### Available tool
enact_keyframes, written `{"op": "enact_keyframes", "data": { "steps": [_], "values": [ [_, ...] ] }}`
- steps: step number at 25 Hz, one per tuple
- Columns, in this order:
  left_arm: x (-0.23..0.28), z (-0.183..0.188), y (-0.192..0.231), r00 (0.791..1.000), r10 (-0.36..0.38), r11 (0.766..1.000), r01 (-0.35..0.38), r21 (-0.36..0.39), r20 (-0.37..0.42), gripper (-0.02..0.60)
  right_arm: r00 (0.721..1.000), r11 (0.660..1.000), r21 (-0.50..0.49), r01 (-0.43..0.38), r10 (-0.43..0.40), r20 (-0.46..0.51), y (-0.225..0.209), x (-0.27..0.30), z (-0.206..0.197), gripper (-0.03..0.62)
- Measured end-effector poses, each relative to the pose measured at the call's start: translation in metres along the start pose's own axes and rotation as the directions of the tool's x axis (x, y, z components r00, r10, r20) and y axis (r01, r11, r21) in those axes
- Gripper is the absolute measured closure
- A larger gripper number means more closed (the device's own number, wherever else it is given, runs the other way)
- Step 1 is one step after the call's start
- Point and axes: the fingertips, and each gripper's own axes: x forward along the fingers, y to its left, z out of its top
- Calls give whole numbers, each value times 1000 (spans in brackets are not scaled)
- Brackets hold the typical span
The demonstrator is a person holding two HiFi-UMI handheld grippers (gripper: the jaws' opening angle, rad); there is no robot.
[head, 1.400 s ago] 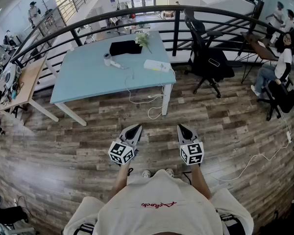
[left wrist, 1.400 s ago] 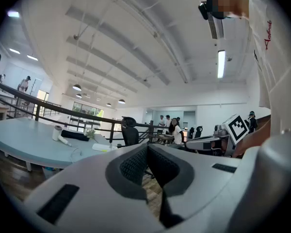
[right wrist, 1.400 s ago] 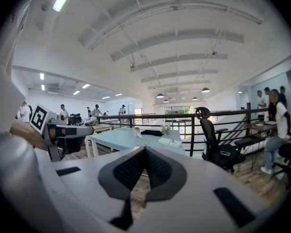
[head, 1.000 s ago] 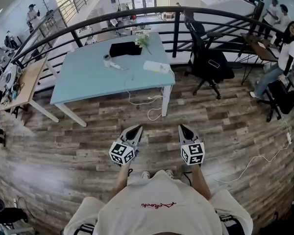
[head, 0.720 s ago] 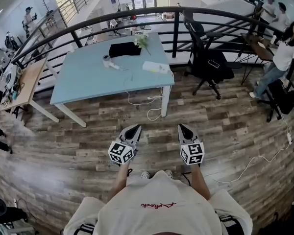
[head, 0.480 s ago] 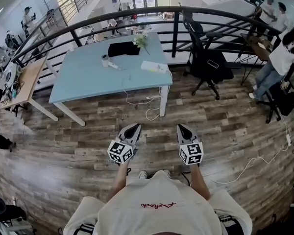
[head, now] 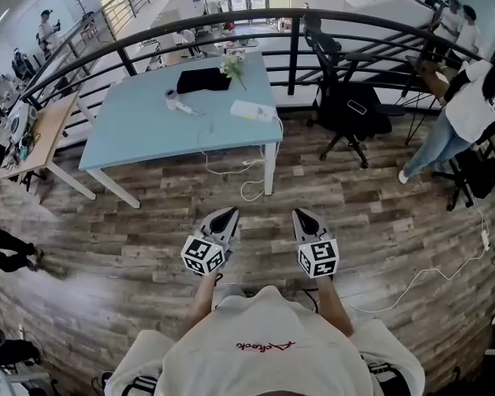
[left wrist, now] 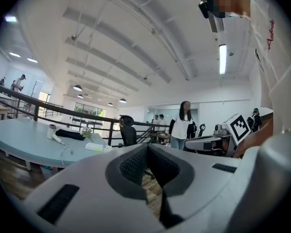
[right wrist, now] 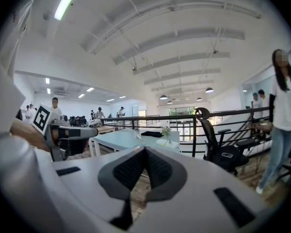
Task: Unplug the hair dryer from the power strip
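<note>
A light blue table (head: 140, 130) stands ahead of me across the wooden floor. On it lie a white hair dryer (head: 176, 103) and a white power strip (head: 253, 111), with a thin cord between them. A white cable (head: 246, 174) hangs off the table's near right corner to the floor. My left gripper (head: 227, 214) and right gripper (head: 299, 214) are held side by side over the floor, well short of the table, both shut and empty. The left gripper view shows the hair dryer (left wrist: 56, 138) and power strip (left wrist: 95, 147) far off.
A black cloth (head: 202, 79) and flowers (head: 231, 64) lie at the table's far end. A black office chair (head: 351, 106) stands right of the table, a curved black railing (head: 297, 40) behind it. A person (head: 466, 114) walks at the right. A white cable (head: 421, 271) runs across the floor.
I have moved a little closer to the table, both grippers carried along, still shut. The person at the right rose from a chair and now walks.
</note>
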Motion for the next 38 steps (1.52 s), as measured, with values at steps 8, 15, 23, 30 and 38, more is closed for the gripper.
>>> {"op": "enact_keyframes", "data": {
  "steps": [8,15,23,30,38],
  "values": [
    [16,-6,-1,1000,8,1000,-8,-8,-10,574,999,999,-7,-32,32,-15,-11,9,-3,577],
    [31,-13,15,1000,15,1000,-16,-15,-19,574,999,999,2,-35,35,-20,-23,33,-8,577],
    [71,-14,56,1000,-5,1000,4,-29,-17,574,999,1000,5,-16,16,-32,-41,78,-7,577],
    [115,2,107,999,-46,998,46,-33,1,574,999,999,4,34,-34,-27,-64,135,13,577],
    [143,29,174,999,-49,998,50,-35,22,574,999,999,-7,40,-40,-31,-65,203,40,577]
  ]
}}
